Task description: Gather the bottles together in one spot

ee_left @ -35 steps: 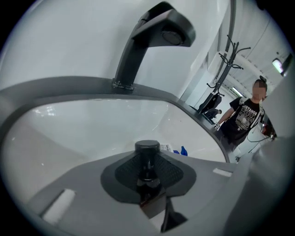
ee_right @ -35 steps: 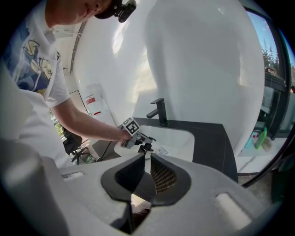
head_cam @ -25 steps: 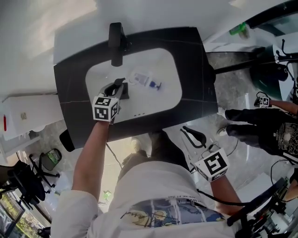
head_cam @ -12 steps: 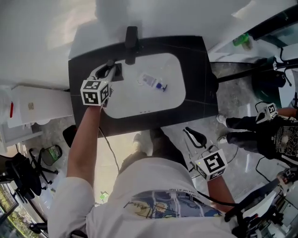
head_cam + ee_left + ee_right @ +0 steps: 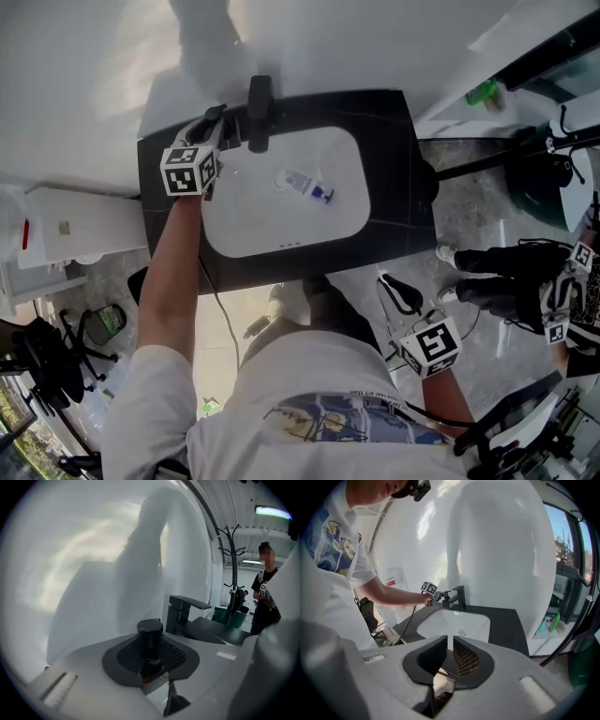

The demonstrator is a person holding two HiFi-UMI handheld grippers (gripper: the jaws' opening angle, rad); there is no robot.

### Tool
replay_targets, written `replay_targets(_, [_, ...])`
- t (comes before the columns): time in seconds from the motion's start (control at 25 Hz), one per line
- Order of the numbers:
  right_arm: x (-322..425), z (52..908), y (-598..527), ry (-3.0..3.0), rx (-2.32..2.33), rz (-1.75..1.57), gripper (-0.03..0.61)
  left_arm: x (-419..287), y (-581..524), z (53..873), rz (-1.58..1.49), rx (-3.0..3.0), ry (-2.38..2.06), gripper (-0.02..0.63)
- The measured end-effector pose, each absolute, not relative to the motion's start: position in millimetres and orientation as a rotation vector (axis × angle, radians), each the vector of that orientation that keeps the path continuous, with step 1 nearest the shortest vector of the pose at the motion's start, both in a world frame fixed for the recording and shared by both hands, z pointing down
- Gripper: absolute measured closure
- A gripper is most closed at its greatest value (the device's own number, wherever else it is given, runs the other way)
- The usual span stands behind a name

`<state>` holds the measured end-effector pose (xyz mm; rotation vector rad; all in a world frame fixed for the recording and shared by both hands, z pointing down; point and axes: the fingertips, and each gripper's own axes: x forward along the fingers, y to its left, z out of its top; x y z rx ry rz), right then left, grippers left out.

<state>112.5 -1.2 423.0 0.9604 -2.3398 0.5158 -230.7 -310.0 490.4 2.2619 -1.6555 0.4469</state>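
Bottle (image 5: 150, 637), black cap | gripped by left gripper (image 5: 216, 122) near faucet (image 5: 185, 613) | right gripper (image 5: 450, 641) barely parted, empty

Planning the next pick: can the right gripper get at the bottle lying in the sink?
Probably, after a long reach: the right gripper hangs beside the hip, short of the sink, yet nothing covers the blue-capped bottle.

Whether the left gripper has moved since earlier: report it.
Yes: in the head view the left gripper, holding a dark bottle, went from over the basin to beside the faucet.
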Motion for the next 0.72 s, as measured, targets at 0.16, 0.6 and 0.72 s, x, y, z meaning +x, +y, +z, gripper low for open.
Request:
replay_targets(0.16, [120.2,427.1,-2.0,-2.326,0.961,0.533,0.541,-231.6,-321.3,497.6,0.471,2.249,-1.691,0.528])
replay_targets(0.6, [118.9,432.8,-10.4,-2.362,0.911,0.548,0.540,-239.6,-322.2,503.2,0.482,2.221,-1.728,0.514])
replay_targets(0.72, [115.3,432.1,-12.6,-2.372,0.886,0.544,0.541,-236.3,-319.1,503.2,0.499,2.225,-1.712,0.442])
